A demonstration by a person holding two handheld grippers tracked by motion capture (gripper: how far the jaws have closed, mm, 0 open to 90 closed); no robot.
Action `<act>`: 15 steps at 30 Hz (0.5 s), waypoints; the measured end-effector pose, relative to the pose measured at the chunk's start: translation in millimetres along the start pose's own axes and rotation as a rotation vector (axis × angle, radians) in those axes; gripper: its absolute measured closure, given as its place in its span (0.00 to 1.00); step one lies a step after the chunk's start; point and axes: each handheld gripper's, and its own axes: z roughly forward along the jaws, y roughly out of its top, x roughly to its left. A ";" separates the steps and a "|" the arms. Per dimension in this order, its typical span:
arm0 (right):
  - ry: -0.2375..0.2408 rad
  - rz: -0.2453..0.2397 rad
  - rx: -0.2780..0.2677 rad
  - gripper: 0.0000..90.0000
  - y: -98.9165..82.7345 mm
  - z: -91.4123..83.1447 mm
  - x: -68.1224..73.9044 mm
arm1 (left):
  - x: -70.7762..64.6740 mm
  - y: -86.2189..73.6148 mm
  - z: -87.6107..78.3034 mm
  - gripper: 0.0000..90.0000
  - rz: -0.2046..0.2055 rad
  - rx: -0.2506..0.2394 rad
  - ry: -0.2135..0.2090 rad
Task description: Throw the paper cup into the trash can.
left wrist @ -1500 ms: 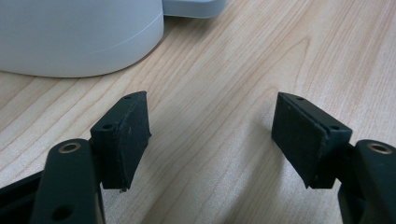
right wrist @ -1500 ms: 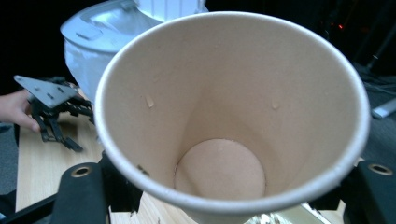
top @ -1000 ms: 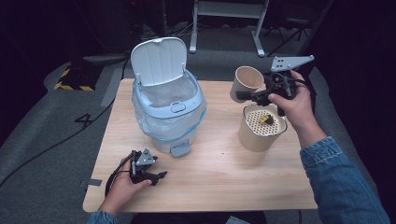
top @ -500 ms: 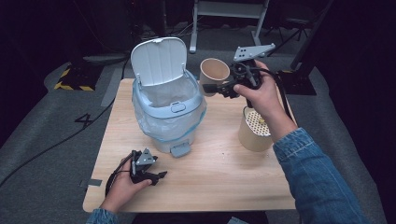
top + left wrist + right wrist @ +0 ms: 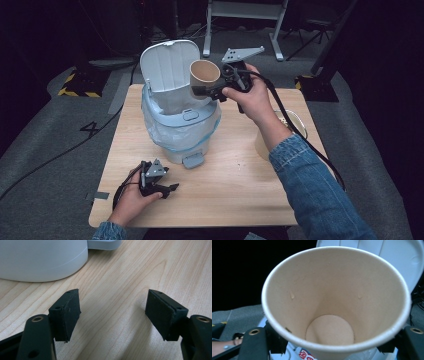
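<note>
A tan paper cup hangs tilted over the open light-blue pedal bin, in front of its raised lid. My right gripper is shut on the cup's body. In the right gripper view the cup looks empty, with a jaw on each side of it and the bin's lid behind. My left gripper rests open on the wooden table at the front left, in a person's hand. Its jaws stand wide apart over bare wood, near the bin's base.
A beige container stands at the table's right, partly hidden behind the right forearm. A clear liner bag hangs over the bin's rim. The bin's pedal faces the front. Dark floor, cables and a metal stand surround the table.
My right gripper has carried the cup leftward from beside the beige container to above the open bin. The left gripper has stayed in place.
</note>
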 end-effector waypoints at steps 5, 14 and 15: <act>-0.018 0.009 0.027 0.32 -2.1 17.1 -2.8 | 0.6 0.3 0.2 0.32 0.001 0.000 -0.002; -0.011 0.014 0.083 0.18 -2.1 35.0 0.9 | 0.6 0.4 0.4 0.32 0.003 0.000 -0.002; -0.013 0.020 0.086 0.18 -2.0 36.5 1.9 | 0.6 0.4 0.4 0.31 0.003 0.000 -0.002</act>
